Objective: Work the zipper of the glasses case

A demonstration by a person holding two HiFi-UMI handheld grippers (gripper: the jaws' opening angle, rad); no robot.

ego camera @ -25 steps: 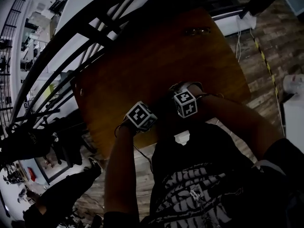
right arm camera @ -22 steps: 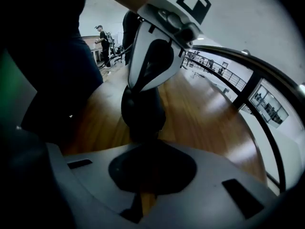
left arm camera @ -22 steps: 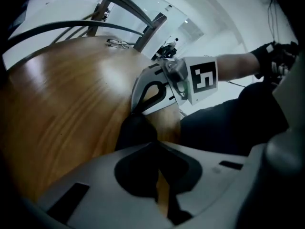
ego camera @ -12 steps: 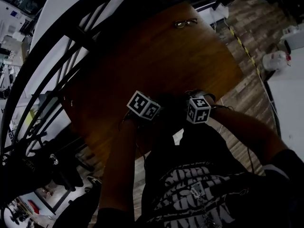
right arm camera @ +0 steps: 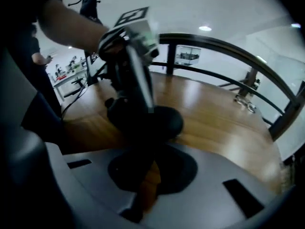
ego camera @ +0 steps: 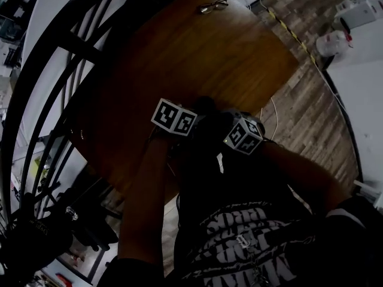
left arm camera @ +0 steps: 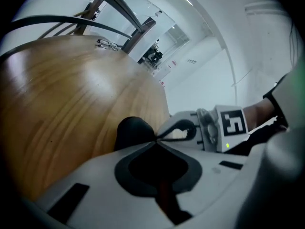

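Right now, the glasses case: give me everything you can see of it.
The glasses case is a black, rounded, matte-looking shell lying on the wooden table close to its near edge. No zipper, pull or seam can be made out, so open or closed is unclear. The left gripper and right gripper, both shut, have their tips right at it; whether either pinches part of it I cannot tell. The spectacles lie far across the table.

Open brown wooden surface (ego camera: 179, 58) stretches free between a black rounded zip case (right arm camera: 159, 120) at its near edge and thin wire-framed glasses (ego camera: 213, 6) at the far edge, where a black curved metal railing (right arm camera: 228, 46) hems the far side.
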